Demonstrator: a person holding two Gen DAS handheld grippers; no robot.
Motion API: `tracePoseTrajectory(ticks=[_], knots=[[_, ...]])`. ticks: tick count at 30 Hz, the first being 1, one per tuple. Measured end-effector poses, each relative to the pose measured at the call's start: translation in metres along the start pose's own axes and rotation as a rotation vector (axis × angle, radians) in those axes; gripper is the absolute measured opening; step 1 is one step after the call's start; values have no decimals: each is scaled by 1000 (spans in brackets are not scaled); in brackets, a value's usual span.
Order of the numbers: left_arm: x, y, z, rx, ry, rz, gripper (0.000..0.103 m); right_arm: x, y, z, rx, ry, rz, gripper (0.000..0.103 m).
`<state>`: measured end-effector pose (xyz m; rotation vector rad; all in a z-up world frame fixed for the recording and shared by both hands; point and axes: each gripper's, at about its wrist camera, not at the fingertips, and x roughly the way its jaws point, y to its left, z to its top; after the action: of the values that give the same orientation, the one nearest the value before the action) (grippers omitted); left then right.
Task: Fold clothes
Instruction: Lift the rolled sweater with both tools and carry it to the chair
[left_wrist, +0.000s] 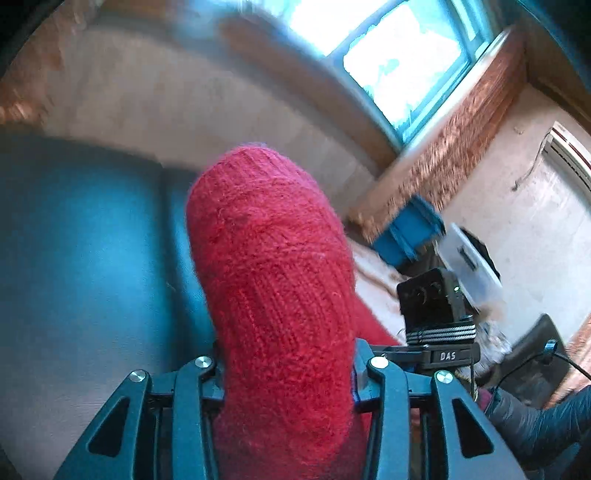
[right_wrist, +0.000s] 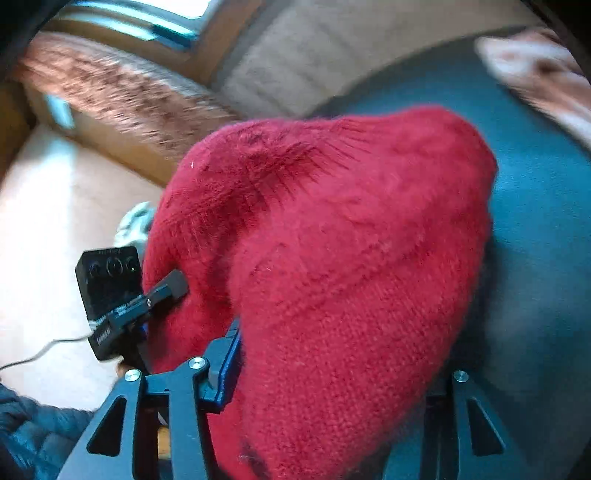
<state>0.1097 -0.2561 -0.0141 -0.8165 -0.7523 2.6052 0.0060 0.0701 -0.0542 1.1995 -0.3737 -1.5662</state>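
A red knitted garment (left_wrist: 273, 280) fills the middle of both views. My left gripper (left_wrist: 288, 373) is shut on a fold of it, and the knit bulges up over the jaws and hides the fingertips. My right gripper (right_wrist: 325, 373) is shut on another part of the same red garment (right_wrist: 332, 258), which drapes over and covers its fingertips. The left gripper (right_wrist: 110, 295) shows at the left of the right wrist view, pressed into the knit. The right gripper (left_wrist: 436, 317) shows at the right of the left wrist view. The garment is lifted above a blue surface (left_wrist: 81, 236).
The blue cushioned surface (right_wrist: 543, 206) lies under the garment. A pale cloth (right_wrist: 535, 74) lies at its far right. A window (left_wrist: 399, 59) and patterned ledge (left_wrist: 450, 147) are behind. A blue crate (left_wrist: 410, 232) and white box (left_wrist: 469, 262) stand to the right. A cable (right_wrist: 37, 350) trails left.
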Motion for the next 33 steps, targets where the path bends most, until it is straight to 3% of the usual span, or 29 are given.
tracePoseTrajectory(ticks=[5, 10, 14, 16, 19, 23, 25, 27, 33], knots=[[-121, -1, 28, 30, -284, 146, 42, 46, 95, 54, -183, -3, 169, 52], [-261, -3, 62, 44, -623, 326, 42, 105, 246, 141, -476, 22, 314, 53], [-349, 13, 86, -62, -858, 437, 42, 163, 377, 198, -725, 56, 383, 53], [-377, 36, 92, -148, -923, 500, 42, 198, 432, 218, -828, 86, 381, 54], [-395, 88, 94, -333, -932, 580, 42, 262, 475, 235, -921, 174, 314, 64], [-389, 186, 59, -693, -883, 641, 42, 380, 465, 245, -894, 324, 108, 75], [-388, 208, 40, -733, -903, 599, 43, 427, 441, 240, -842, 397, 70, 87], [-392, 202, 43, -676, -911, 659, 45, 433, 437, 240, -799, 379, 109, 98], [-399, 195, 54, -697, -860, 647, 54, 423, 456, 240, -777, 284, 184, 102]])
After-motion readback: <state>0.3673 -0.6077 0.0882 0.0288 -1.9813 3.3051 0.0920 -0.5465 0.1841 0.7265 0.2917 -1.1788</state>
